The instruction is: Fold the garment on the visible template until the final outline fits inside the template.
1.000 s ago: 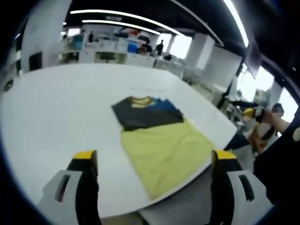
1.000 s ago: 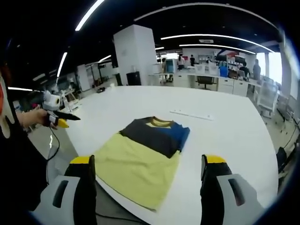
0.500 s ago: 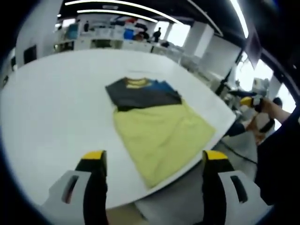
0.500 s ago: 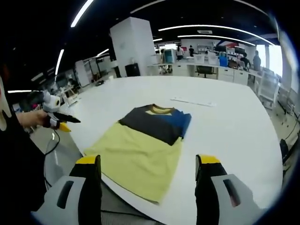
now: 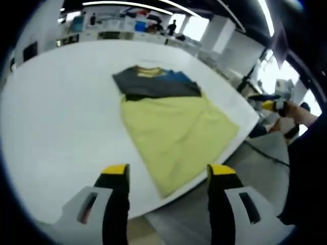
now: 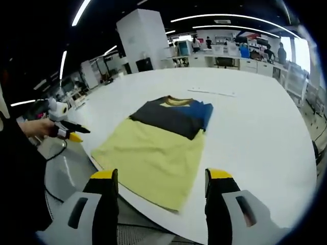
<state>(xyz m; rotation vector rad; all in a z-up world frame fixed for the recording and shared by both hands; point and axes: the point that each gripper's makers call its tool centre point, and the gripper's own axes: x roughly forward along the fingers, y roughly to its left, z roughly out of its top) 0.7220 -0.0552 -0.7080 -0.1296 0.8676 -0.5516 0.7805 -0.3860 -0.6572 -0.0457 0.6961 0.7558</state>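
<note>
Currently I read no brand, label or writing on the garment (image 5: 173, 120) or on the table (image 5: 56, 117); any print is too small to make out. I see the garment lying flat on the white table, near its front edge, with a dark grey upper part, a blue sleeve, a yellow collar and a pale yellow lower part. In the right gripper view the same garment (image 6: 158, 143) has its yellow hem close to the table (image 6: 255, 127) edge. I hold the left gripper (image 5: 166, 176) above the near edge, jaws parted wide and empty, apart from the cloth. I hold the right gripper (image 6: 162, 179) likewise, jaws wide apart and gripping nothing. A thin pale strip (image 6: 212, 92) lies on the table beyond the collar. Desks and people stand in the far background. Nothing lies between the jaws and the garment
</note>
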